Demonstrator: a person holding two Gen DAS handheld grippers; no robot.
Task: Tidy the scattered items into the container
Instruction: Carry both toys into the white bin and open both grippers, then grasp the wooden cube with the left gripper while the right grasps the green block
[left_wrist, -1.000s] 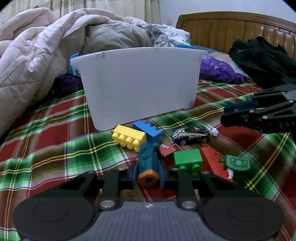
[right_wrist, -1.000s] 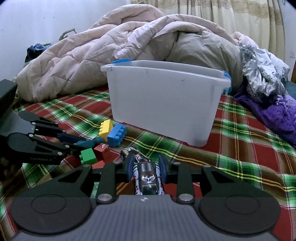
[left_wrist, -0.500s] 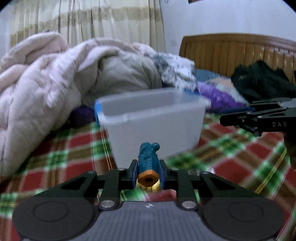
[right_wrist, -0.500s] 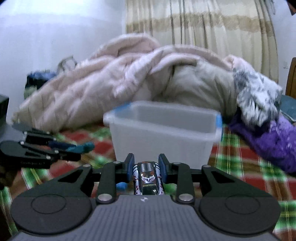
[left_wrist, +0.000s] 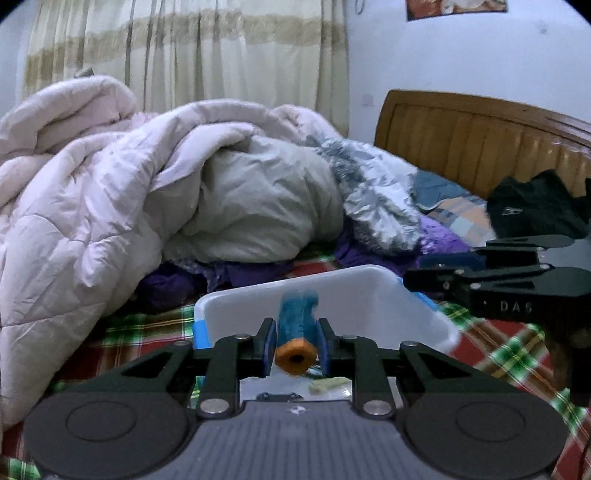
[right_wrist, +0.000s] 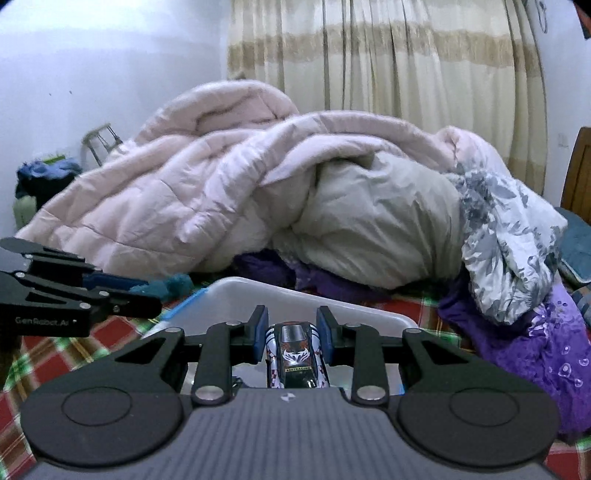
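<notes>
My left gripper (left_wrist: 295, 345) is shut on a teal toy with an orange end (left_wrist: 296, 332) and holds it over the open white plastic bin (left_wrist: 373, 284). My right gripper (right_wrist: 294, 338) is shut on a black and white toy car (right_wrist: 295, 356) and holds it over the same bin (right_wrist: 280, 295). Each gripper shows in the other's view: the right one at the right of the left wrist view (left_wrist: 413, 278), the left one with the teal toy at the left of the right wrist view (right_wrist: 147, 301). Small items lie on the bin floor, mostly hidden.
The bin stands on a red and green plaid bedspread (left_wrist: 513, 343). A heaped pink quilt (left_wrist: 74, 206) and purple cloth (right_wrist: 535, 343) lie behind it. A wooden headboard (left_wrist: 480, 147) with black clothing (left_wrist: 532, 210) is at the right.
Both grippers have lifted their toys off the bedspread and moved up and forward over the bin. The loose bricks on the bed have dropped out of view.
</notes>
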